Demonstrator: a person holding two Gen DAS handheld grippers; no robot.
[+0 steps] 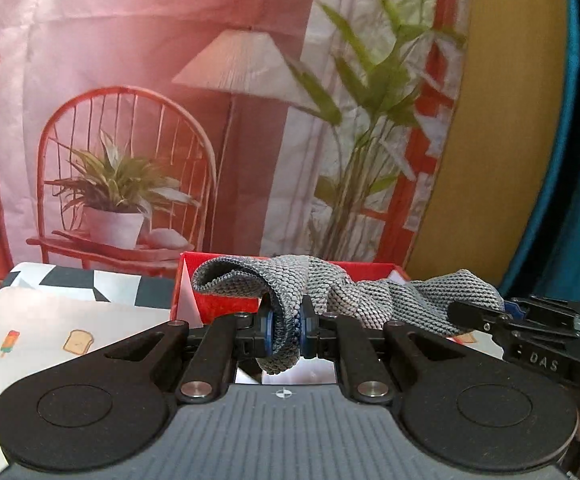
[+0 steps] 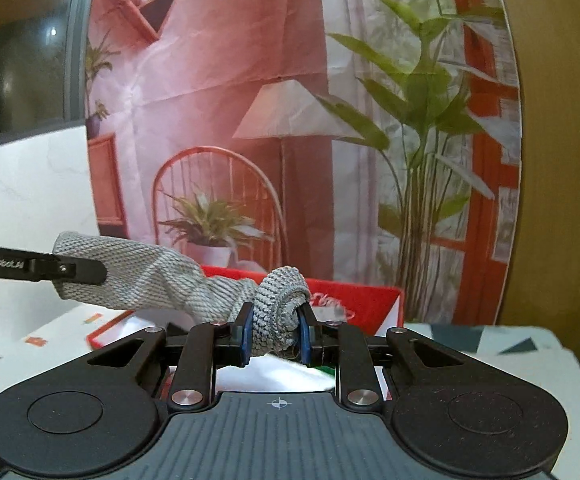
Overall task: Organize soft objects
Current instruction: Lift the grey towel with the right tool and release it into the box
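Red box mostly behind cloth

You've got "DAS" on the right gripper body, "GenRobot.AI" along the left gripper finger; white script on the red box stays unreadable.

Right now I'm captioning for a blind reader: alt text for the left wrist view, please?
The left gripper pinches one end of a grey knit cloth, and the right gripper holds its other end. Behind the cloth stands a red box before a printed backdrop.
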